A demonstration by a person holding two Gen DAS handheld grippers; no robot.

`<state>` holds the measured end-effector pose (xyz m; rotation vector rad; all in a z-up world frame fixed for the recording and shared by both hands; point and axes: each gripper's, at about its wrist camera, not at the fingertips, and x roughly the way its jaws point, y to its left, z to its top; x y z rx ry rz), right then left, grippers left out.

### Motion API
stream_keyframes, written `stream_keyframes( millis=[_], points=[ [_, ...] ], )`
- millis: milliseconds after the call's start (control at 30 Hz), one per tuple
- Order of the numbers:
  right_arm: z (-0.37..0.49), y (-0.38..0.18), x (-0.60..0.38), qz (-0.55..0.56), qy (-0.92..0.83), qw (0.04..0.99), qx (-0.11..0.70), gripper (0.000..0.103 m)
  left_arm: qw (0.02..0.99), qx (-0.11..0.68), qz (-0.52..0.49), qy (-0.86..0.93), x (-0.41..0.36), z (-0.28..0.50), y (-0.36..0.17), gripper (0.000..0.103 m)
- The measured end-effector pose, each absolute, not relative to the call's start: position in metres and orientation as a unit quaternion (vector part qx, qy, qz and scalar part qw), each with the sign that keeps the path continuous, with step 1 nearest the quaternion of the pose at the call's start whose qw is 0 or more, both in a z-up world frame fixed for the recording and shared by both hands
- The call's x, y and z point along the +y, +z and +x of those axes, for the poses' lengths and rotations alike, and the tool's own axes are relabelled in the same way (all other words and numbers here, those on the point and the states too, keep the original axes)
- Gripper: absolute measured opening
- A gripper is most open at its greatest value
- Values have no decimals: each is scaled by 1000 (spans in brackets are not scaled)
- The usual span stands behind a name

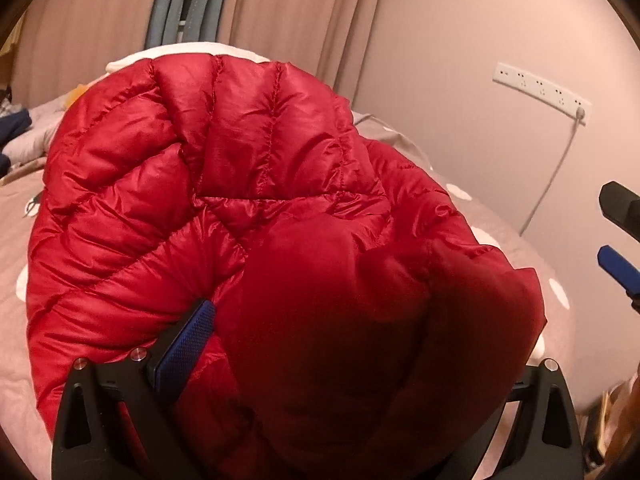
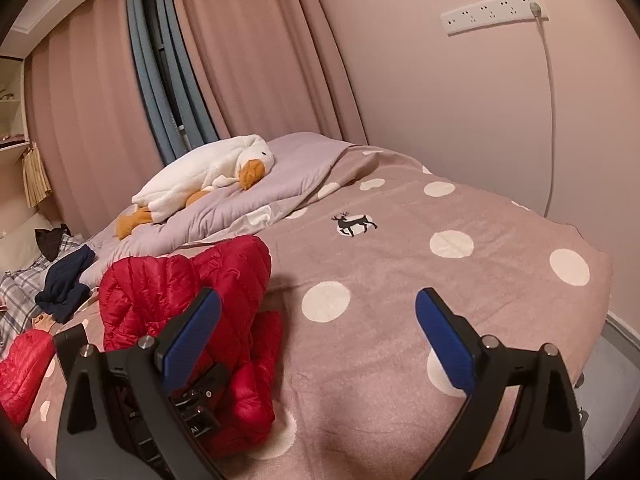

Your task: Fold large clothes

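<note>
Left gripper: our left gripper (image 1: 320, 344) has a thick fold of the red down jacket (image 1: 224, 184) bunched between its fingers. We see only the blue pad of one finger (image 1: 188, 344); the other is buried under fabric, so the jaws look clamped on the cloth, though we cannot see both tips.

Right gripper: our right gripper (image 2: 318, 340) is spread wide with nothing between its blue pads (image 2: 444, 344), hovering over bare bedspread.

Jacket: in the left wrist view it fills most of the frame, puffed and heaped. In the right wrist view it lies crumpled on the near left part of the bed (image 2: 400, 280), with a further red section at the far left edge.

Bed: covered by a pink bedspread with white dots and a small black deer motif (image 2: 354, 224).

Beyond the jacket: a white plush duck (image 2: 208, 180) rests on a lilac quilt (image 2: 288, 176), well apart from the jacket; dark blue clothing (image 2: 66, 284) lies just to the jacket's left.

Wall: a white power strip (image 2: 492, 12) with one cable plugged in, beside pink curtains (image 2: 260, 52).
</note>
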<state>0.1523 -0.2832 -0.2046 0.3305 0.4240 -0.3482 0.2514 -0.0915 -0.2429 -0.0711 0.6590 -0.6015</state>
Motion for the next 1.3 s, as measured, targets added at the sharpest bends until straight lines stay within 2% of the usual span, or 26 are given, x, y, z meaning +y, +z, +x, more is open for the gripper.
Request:
stream_keyframes(
  millis=[300,633,800,900,1067,1133,1200,1300],
  points=[
    [143,-200,-295,230,-119,945,198,98,908,318,-30,-271,-88,224,-217,99],
    [147,-200,-290,206,-132,947,208,99,896,350,-113,-251,-54,191,-172,98],
    [152,-204,-288,205,-127,946,218,99,908,326,-123,-233,-39,169,-158,97],
    [155,-205,-283,200,-123,946,224,99,905,331,-132,-231,-31,168,-155,81],
    [160,-202,-268,190,-104,950,227,99,928,296,-128,-188,-6,182,-153,77],
    [162,-199,-262,184,-93,953,224,99,937,303,-113,-131,-2,188,-158,60],
    [166,-196,-254,180,-74,955,222,99,942,311,-97,-79,6,200,-165,50],
    [177,-191,-240,181,-42,958,218,99,945,314,-86,-27,18,216,-176,43]
  ],
)
